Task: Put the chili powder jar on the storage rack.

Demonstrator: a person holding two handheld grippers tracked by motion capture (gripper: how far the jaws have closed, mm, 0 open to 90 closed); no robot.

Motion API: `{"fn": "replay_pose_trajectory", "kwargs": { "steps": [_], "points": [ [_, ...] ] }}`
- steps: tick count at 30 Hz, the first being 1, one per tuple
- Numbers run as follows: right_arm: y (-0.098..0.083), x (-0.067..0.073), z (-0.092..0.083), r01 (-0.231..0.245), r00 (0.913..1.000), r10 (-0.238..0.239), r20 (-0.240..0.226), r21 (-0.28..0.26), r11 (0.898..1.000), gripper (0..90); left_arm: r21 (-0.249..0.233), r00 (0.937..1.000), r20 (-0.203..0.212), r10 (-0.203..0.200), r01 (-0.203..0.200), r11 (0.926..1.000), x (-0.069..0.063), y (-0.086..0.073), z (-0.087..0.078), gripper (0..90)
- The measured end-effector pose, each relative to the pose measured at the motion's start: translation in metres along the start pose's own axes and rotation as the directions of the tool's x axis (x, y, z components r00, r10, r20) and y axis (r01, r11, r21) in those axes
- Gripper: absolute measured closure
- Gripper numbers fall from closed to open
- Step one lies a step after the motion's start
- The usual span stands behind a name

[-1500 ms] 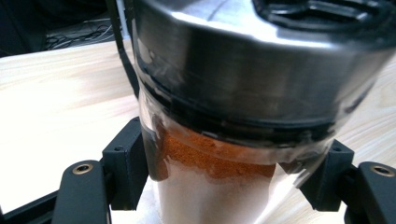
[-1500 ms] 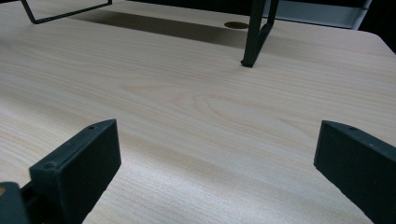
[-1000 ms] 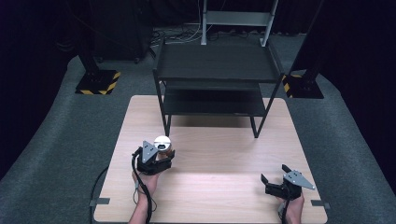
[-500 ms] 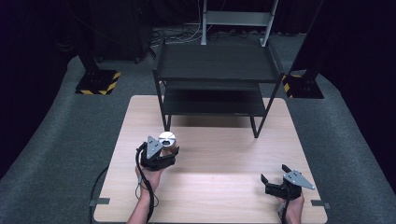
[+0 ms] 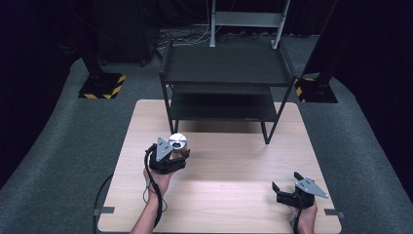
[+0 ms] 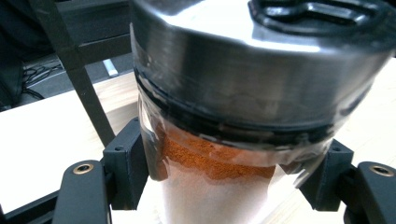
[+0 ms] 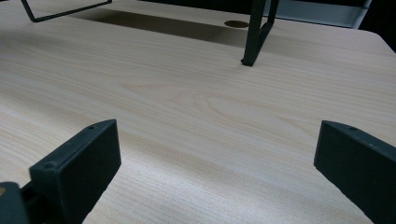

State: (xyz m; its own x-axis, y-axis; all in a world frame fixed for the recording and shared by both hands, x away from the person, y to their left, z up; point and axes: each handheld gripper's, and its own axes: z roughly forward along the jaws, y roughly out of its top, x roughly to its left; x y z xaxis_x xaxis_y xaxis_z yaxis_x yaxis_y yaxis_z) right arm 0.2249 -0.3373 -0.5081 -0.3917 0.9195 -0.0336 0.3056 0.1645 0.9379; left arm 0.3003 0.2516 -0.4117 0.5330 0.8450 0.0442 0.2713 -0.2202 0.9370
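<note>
1. The left gripper (image 5: 176, 155) clamps a spice jar (image 6: 243, 116) of orange powder, in front of the black shelf (image 5: 225, 73).
2. The right gripper (image 5: 288, 184) rests on the table (image 5: 234, 161), jaws wide apart.

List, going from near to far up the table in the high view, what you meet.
Right gripper → left gripper holding the spice jar → black shelf rack at the far end of the table.

Glossy metal lid (image 6: 261, 60) on clear jar (image 6: 219, 186); matt pale wood table (image 7: 196, 107).
</note>
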Motion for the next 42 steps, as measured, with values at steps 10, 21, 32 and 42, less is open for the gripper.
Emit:
{"fn": "replay_pose_trajectory", "kwargs": {
  "steps": [10, 21, 32, 42],
  "points": [
    [0.001, 0.001, 0.0, 0.002, 1.0, -0.002, 0.003, 0.005, 1.0, 0.0, -0.012, 0.9996, 0.013, 0.025, -0.025, 0.9996, -0.001, 0.011, 0.007, 29.7],
    [0.001, 0.001, 0.001, 0.005, 1.0, -0.005, 0.004, 0.008, 1.0, 0.0, -0.036, 0.9972, 0.034, 0.067, -0.066, 0.9972, -0.001, 0.034, 0.017, 29.8],
    [0.001, 0.001, 0.001, 0.004, 1.0, -0.004, 0.005, 0.008, 1.0, 0.0, -0.046, 0.9939, 0.045, 0.1, -0.098, 0.9941, -0.004, 0.05, 0.026, 29.8],
    [0.001, 0.001, 0.001, 0.007, 1.0, -0.007, 0.006, 0.01, 1.0, 0.0, -0.06, 0.9918, 0.054, 0.116, -0.113, 0.9918, -0.005, 0.062, 0.033, 29.8]
  ]
}}
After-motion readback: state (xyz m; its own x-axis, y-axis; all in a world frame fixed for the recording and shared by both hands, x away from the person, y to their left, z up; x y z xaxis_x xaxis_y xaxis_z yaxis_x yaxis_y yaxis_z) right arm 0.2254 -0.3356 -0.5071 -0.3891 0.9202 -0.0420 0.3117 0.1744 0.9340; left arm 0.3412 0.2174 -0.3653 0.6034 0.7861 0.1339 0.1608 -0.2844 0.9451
